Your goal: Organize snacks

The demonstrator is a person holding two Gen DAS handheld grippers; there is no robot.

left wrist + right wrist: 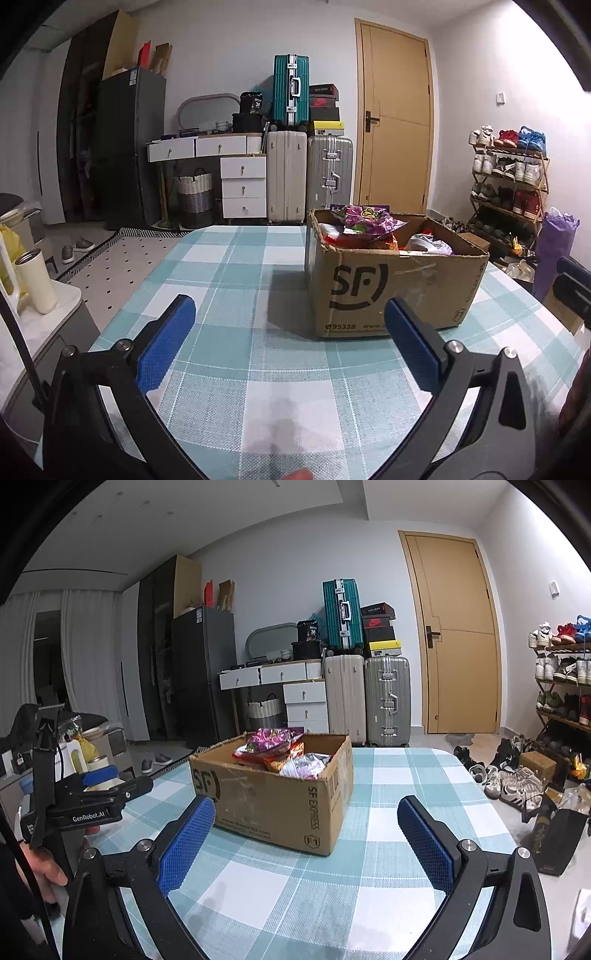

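Cardboard box (pixel 391 280) on checked tablecloth (pixel 236 280), open-topped, filled with snack bags (pixel 284 753), purple bag (pixel 365 219) on top of the pile. Left gripper (pixel 290 328) above the cloth just before the box, jaws spread wide, nothing between. Right gripper (pixel 306 834) likewise near the box corner, jaws wide apart, empty. Suitcases (pixel 310 173) and shoe rack (pixel 509 184) well behind, near the door (pixel 397 122).

The cardboard box (pixel 391 288) walls hide most of the snack packets (pixel 284 753); only the top layer shows, and their print is too small to read. In the left wrist view the right gripper (pixel 574 291) is cut off by the edge, so its fingers stay unseen. The hand (pixel 40 867) is partly hidden.
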